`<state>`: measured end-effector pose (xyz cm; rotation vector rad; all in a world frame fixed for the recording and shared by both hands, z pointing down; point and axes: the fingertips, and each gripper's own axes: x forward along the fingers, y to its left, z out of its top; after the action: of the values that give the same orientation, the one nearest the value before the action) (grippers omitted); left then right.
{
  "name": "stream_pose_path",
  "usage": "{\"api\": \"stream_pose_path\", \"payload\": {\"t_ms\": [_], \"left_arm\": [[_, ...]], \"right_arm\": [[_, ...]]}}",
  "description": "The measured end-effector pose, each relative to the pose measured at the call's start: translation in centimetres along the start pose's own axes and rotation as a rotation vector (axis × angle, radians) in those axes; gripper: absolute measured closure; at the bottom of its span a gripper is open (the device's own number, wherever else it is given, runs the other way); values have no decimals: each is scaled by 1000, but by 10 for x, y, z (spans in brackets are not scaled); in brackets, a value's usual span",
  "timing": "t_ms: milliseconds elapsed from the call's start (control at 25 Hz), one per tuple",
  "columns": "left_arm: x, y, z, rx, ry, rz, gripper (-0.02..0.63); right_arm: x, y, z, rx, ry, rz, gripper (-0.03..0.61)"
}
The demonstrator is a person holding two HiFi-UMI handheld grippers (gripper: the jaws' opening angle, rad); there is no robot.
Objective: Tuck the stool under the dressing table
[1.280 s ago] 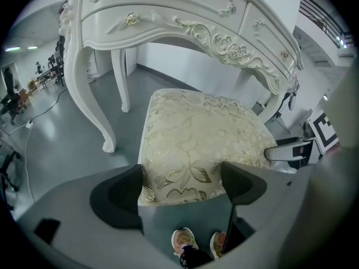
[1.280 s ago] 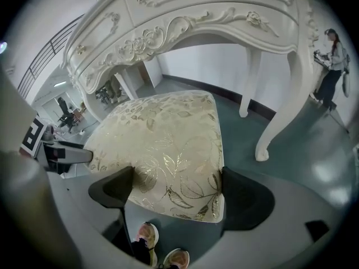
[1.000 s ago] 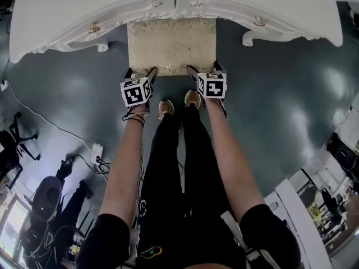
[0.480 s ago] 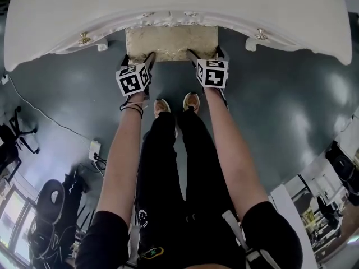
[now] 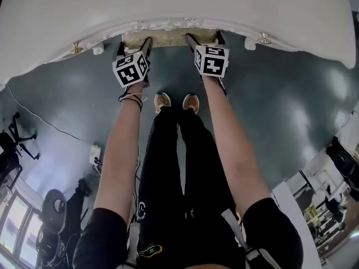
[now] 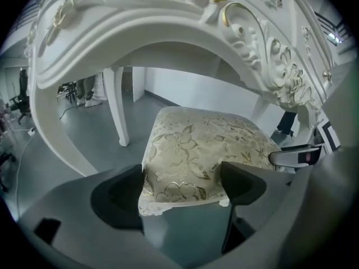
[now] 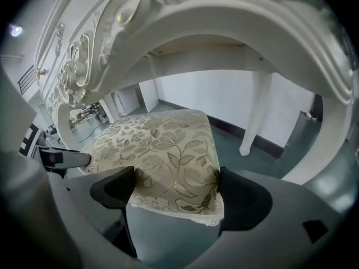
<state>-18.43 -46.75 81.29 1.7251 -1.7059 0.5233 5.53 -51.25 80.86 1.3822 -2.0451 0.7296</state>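
You had both arms out straight ahead and roughly parallel, 1 each side of your legs, with a dark band on the left wrist (image 5: pixel 130 98). Both grippers angled forward and down at the stool (image 5: pixel 168 38). The left gripper (image 5: pixel 134 42) straddled the near left corner of the seat. In its own view both pads sat against the floral cushion, 1 on each side of the corner, so it was gripping the stool. The right gripper (image 5: pixel 205 38) did the same on the near right corner. Its jaws had just been closing a little, with the cushion corner between them and both pads touching the fabric. Jaws were wide on both, since each took a full seat corner. The marker cubes (image 5: pixel 211 60) faced up at the head camera. The stool was mostly under the dressing table (image 5: pixel 179 4): from above, only a thin strip of its near edge showed past the carved front rail. In the gripper views the seat sat inside the knee arch, between the white table legs (image 6: pixel 115 105). Your shoes (image 5: pixel 162 101) stood on the dark floor (image 5: pixel 280 94), just behind the grippers.
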Motion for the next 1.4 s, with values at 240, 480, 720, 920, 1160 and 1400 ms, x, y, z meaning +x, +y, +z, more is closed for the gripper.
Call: {"api": "stream_pose_path", "payload": {"t_ms": [240,480,720,920,1160,1400], "left_arm": [[13,3,18,14,-12,-4,153],[16,4,34,17,-27,-2,171],[-28,-24,35,20,-8,-49,179],[-87,-45,45,61,9,-85,179],[-170,-70,106,92,-47,-120,179],[-238,-80,205,139,-159,-159,179]], "right_arm": [[8,-1,15,13,-16,-16,81],[10,-1,29,9,-31,-26,84],[-43,13,44,-63,-56,-19,112],[-100,34,58,-107,-54,-8,112],[-185,63,111,-144,-108,3,115],[-251,113,205,-178,-212,26,120]]}}
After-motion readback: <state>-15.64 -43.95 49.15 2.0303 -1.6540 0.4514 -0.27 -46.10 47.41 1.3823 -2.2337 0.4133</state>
